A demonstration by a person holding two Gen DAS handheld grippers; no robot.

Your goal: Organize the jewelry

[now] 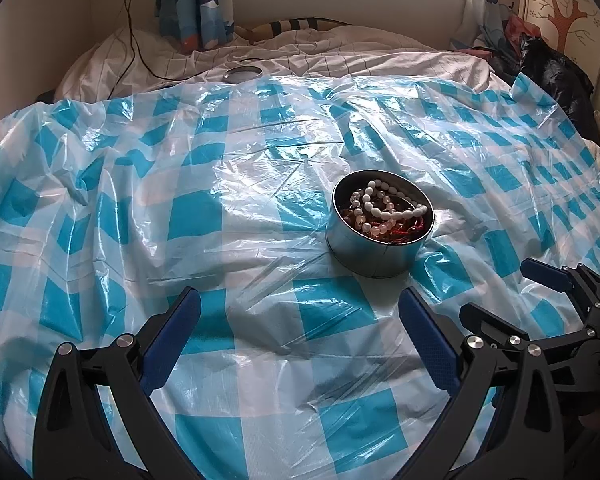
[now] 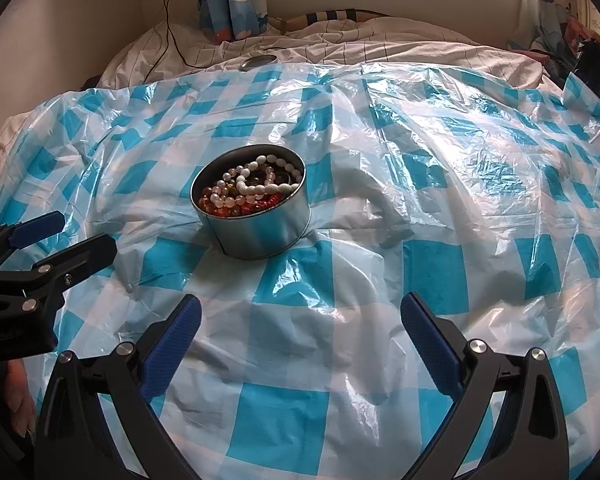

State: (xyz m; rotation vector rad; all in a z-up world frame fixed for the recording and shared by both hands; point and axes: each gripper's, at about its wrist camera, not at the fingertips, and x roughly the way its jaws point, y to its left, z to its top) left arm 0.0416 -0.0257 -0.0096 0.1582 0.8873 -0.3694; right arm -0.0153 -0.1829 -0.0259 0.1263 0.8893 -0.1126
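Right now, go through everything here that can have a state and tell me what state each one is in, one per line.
Left gripper: open, empty.
Right gripper: open, empty.
Round tin: upright, lid off, holding bead strings.
White bead string: lying on top inside the tin.
Lid: off, lying far behind the tin.
Checked plastic sheet: spread, wrinkled.

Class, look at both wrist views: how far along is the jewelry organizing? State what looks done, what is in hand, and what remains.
Done: the round tin stands open on the checked plastic sheet; what looks like its lid lies far behind. In hand: nothing; the left gripper and right gripper are both open and empty. Left: everything, since the white bead strand and the amber and red beads are heaped together inside.
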